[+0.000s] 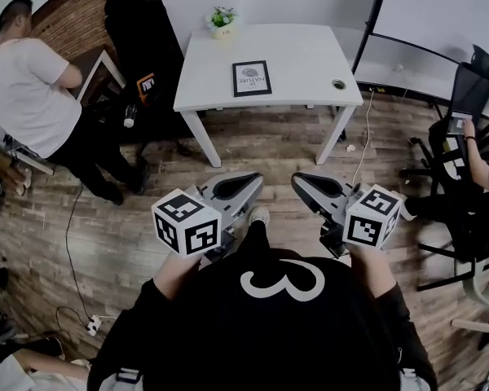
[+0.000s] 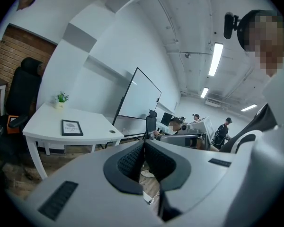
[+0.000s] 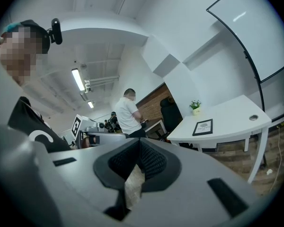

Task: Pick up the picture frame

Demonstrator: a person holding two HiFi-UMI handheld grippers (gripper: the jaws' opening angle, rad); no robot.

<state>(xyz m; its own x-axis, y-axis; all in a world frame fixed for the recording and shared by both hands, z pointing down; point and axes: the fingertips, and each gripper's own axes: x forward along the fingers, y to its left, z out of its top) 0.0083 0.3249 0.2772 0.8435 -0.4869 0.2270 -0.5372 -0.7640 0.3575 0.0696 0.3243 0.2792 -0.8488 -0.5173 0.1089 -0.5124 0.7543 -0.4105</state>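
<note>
Holds the left gripper [image 1: 253,182] and the right gripper [image 1: 300,180] side by side in front of the body, low over the wood floor [image 1: 253,145], tips angled toward each other, near but apart. Has both sets of jaws shut, ribbed pads pressed together in each gripper view, nothing between them. Grips nothing with either.

Stands well apart from the frame [image 1: 252,78], with a stretch of floor between. Faces a white table [image 1: 301,51] with the frame lying flat on it, close to the near edge and roughly midway along it. Black border, pale print inside, lettering too small to read. Touched by neither gripper.

On the same table, at the far left corner, a small potted plant [image 1: 222,20], well apart from the frame. Near the right front corner, a round hole [image 1: 338,84] in the top.

Right of the table, a whiteboard [image 1: 440,10] on a dark stand. Left of the table, a black chair [image 1: 138,23] against a brick wall. Farther left, a person in a white shirt [image 1: 28,88], standing. At the right edge, a second person [image 1: 473,177], seated, only partly in view
</note>
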